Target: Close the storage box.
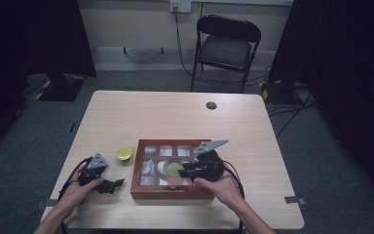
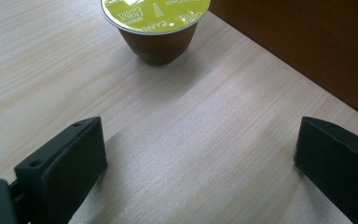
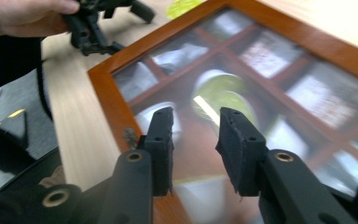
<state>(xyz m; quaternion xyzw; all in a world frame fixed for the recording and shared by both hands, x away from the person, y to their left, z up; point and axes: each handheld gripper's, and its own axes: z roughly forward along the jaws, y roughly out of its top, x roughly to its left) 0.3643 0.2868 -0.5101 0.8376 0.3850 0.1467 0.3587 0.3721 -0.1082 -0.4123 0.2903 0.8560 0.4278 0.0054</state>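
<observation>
While the table [image 1: 185, 114] takes up the middle of the high view, the wooden compartment box [image 1: 170, 191] sits at lower centre of it, a glass lid seemingly shut over nine compartments. The right tongs [image 1: 184, 172] hang over the box's centre, their jaws part-spread with nothing between them; in the right gripper view they [image 3: 196, 140] look down through the pane at a green-lidded capsule in the box [image 3: 221, 95]. The left tongs [image 1: 118, 184] rest low on the table at lower left, spread wide and empty, and a second capsule [image 1: 124, 153] stands on the bare wood just left of the box (its foil lid [image 2: 154, 14] fills the upper middle of the left gripper view). By my reading, the step in hand is sorting capsules into the box, the right tongs being free after a release or a touch on the lid. Next, the left tongs would need to move forward and close round the loose capsule. Blur hides what the other compartments hold, and the capsule's print is cut off at the top edge.
</observation>
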